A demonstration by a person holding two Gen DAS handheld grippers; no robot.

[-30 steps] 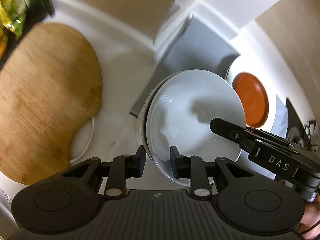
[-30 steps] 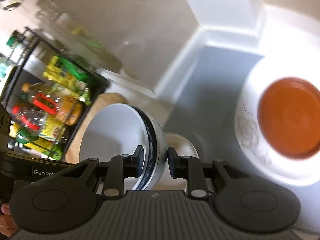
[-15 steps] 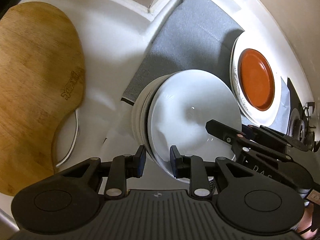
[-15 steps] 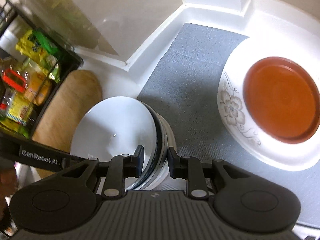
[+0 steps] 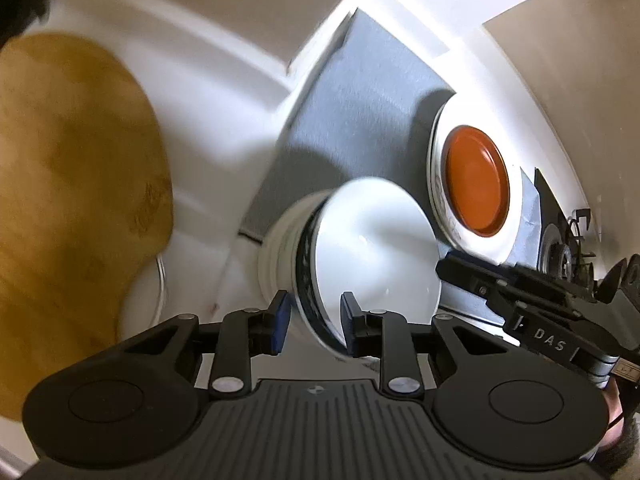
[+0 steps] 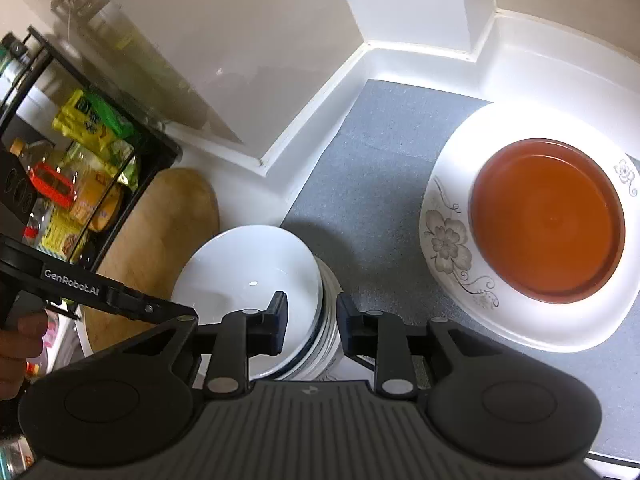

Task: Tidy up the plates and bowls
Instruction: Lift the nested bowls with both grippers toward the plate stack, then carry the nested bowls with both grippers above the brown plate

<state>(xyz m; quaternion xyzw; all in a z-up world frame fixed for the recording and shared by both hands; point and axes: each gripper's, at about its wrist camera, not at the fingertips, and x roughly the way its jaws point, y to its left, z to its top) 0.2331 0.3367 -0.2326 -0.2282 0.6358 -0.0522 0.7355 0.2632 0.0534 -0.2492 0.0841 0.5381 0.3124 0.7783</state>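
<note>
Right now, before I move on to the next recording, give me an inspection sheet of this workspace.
Surface: white counter with a grey mat in the corner.
Job's things: stack of white bowls, the top one with a dark blue rim pattern; orange plate sitting on a white floral plate.
Clutter: round wooden board; black wire rack of packets and bottles.
Grippers: left gripper straddles the stack's rim; right gripper closing, the rim between its jaws.
Cables: thin white cord beside the board.
Surroundings: beige walls, white edging, a stove burner at far right.
</note>
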